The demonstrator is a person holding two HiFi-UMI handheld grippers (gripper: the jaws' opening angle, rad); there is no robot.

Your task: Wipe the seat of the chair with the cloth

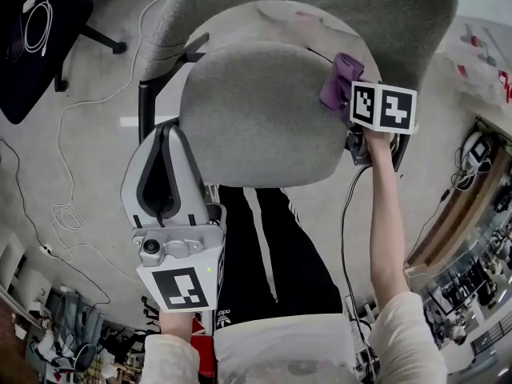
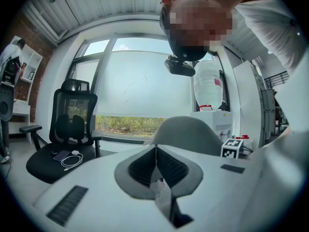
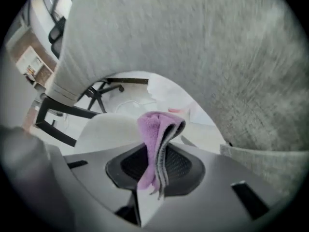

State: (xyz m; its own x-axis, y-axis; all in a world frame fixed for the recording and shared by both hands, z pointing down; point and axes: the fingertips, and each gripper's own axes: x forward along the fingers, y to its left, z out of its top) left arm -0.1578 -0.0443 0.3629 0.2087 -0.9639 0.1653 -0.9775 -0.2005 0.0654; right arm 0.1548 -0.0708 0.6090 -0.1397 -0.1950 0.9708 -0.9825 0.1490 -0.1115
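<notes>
The grey chair's seat (image 1: 256, 118) fills the middle of the head view, with its curved backrest (image 1: 320, 10) behind it. A folded purple cloth (image 1: 340, 78) hangs over the seat's right rear edge, and my right gripper (image 1: 354, 96) is shut on it, under its marker cube. In the right gripper view the cloth (image 3: 154, 139) sticks out from my right gripper (image 3: 157, 166), close under the backrest (image 3: 217, 57). My white left gripper (image 1: 164, 133) is shut on nothing beside the seat's left edge. In its own view my left gripper (image 2: 155, 151) points past the backrest (image 2: 188, 132) toward a window.
A black armrest post (image 1: 146, 94) stands just beyond the left gripper's tips. A black office chair (image 1: 32, 38) with a coiled cable on it sits at the far left, also seen as office chair (image 2: 63, 144). Cables (image 1: 68, 214) trail on the floor. The person's legs (image 1: 272, 246) stand at the seat's front.
</notes>
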